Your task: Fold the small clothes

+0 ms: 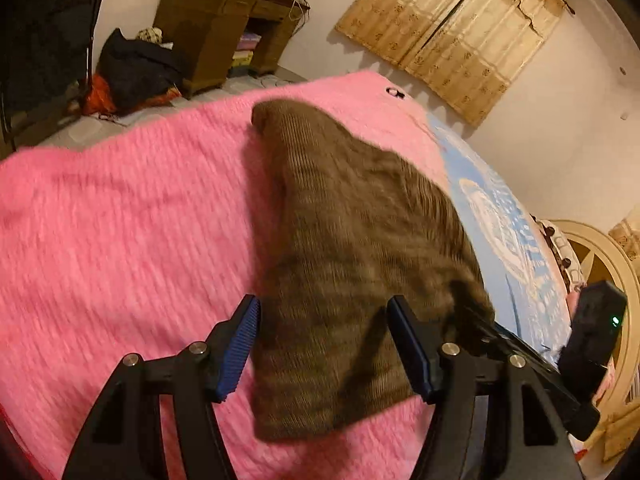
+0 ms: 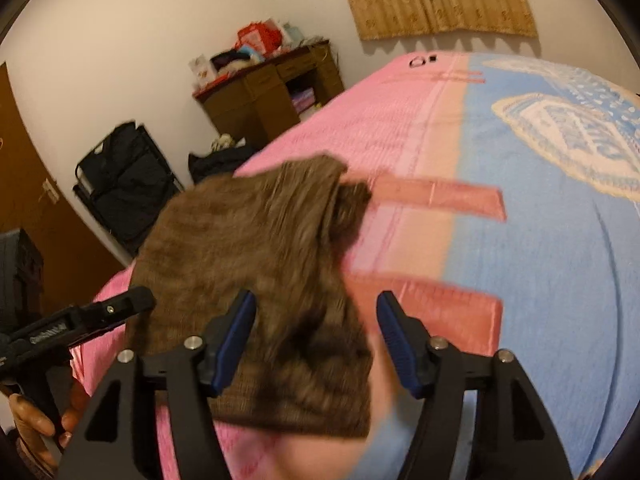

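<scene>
Pink blanket (image 1: 120, 220) covers most of the bed in the left wrist view, with a wooden desk (image 1: 224, 28) against the far wall and beige curtains (image 1: 452, 32) over the window. On the blanket lies a brown knitted garment (image 1: 352, 248), stretched away from the camera, its near edge between the blue pads of the left gripper (image 1: 322, 350). Those fingers stand wide; neither pad presses the cloth, so nothing is held. At the right edge the black body of the other tool (image 1: 592, 336) pokes in.

From the right wrist view, the bed shows its pink half meeting a light blue half (image 2: 540, 280). The garment (image 2: 256, 280) lies mostly on the pink, doubled over, with one corner bunched up at its far right. The right gripper (image 2: 316, 340) also has its fingers spread apart, the cloth's near right edge between them, untouched by either pad. To the left, a hand (image 2: 32, 428) holds the left tool.

It looks like a fold has been laid and let go. Next, I'd guess, comes smoothing the bunched corner or taking fresh hold of an edge for another fold, which calls for closing on one layer cleanly.
</scene>
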The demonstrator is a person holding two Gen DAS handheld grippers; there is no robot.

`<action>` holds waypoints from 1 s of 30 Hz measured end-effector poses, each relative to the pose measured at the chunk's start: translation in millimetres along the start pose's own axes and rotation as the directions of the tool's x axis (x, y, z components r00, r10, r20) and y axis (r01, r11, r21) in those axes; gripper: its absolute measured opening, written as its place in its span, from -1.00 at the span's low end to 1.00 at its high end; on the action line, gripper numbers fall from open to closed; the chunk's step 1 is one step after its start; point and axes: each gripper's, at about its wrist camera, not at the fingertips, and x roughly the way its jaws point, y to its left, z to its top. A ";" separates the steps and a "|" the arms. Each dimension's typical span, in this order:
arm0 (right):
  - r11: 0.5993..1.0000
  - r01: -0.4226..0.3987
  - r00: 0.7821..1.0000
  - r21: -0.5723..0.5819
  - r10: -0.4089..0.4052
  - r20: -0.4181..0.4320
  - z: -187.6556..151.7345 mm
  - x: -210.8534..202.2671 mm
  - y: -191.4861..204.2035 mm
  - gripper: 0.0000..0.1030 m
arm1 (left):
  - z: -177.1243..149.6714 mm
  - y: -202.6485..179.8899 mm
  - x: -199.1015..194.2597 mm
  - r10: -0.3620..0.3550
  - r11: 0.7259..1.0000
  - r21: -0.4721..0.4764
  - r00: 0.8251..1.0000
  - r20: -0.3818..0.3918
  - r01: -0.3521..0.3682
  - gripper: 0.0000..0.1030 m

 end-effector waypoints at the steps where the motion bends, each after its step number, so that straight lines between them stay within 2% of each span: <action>1: 1.000 0.011 1.000 -0.007 -0.011 -0.018 -3.8 4.5 1.7 0.29 | -1.4 -1.6 1.5 0.007 1.000 0.005 1.000 -0.002 -0.007 0.29; 3: 0.999 0.035 0.998 -0.022 -0.036 -0.047 -11.9 12.4 4.8 0.19 | -4.1 -10.6 0.3 0.045 0.998 0.048 0.998 0.035 -0.046 0.29; 4: 0.997 0.062 0.997 -0.048 -0.063 -0.033 -14.2 11.7 8.2 0.15 | -5.4 -16.3 3.1 0.066 0.995 0.075 0.997 0.040 -0.069 0.29; 6: 0.992 0.092 0.995 -0.080 -0.095 -0.038 -15.5 11.2 13.0 -0.23 | -6.8 -19.8 6.6 0.065 0.994 0.083 0.997 0.046 -0.069 0.27; 8: 0.995 0.074 0.996 -0.062 -0.077 -0.052 -15.6 8.8 12.4 -0.47 | -6.8 -22.7 8.2 0.045 0.995 0.082 0.998 0.037 -0.048 -0.25; 11: 0.995 0.075 0.995 -0.063 -0.079 -0.062 -16.2 3.6 15.7 -0.60 | -2.9 -21.5 5.1 0.072 0.993 0.089 0.997 0.026 -0.074 -0.46; 14: 0.997 0.056 0.996 -0.046 -0.059 -0.072 -18.8 -6.6 20.4 -0.69 | -4.9 -19.5 -7.8 0.077 0.994 0.077 0.997 0.022 -0.078 -0.54; 17: 0.999 0.033 0.995 -0.036 -0.036 -0.093 -20.3 -14.3 25.2 -0.74 | -11.1 -25.0 -14.0 0.124 0.983 0.133 0.992 0.025 -0.126 -0.55; 20: 0.997 0.056 0.993 -0.058 -0.062 -0.103 -24.1 -14.3 29.2 -0.74 | -18.4 -17.9 -4.5 0.204 0.964 0.174 0.979 0.003 -0.201 -0.54; 22: 0.997 0.067 0.990 -0.050 -0.073 -0.124 -26.6 -7.4 26.2 -0.74 | -22.4 -12.8 -1.8 0.212 0.964 0.167 0.977 0.000 -0.209 -0.49; 24: 0.997 0.065 0.989 -0.041 -0.070 -0.129 -30.2 -4.9 24.0 -0.74 | -26.3 -16.1 -3.1 0.227 0.952 0.205 0.974 0.018 -0.226 -0.44; 27: 0.995 0.075 0.989 -0.066 -0.083 -0.120 -30.8 -5.1 25.9 -0.74 | -31.5 -19.8 -6.4 0.254 0.936 0.239 0.966 0.042 -0.257 -0.21; 30: 0.995 0.081 0.989 -0.061 -0.088 -0.116 -29.0 -5.4 23.8 -0.72 | -36.5 -14.7 -17.2 0.260 0.934 0.237 0.964 0.063 -0.268 -0.04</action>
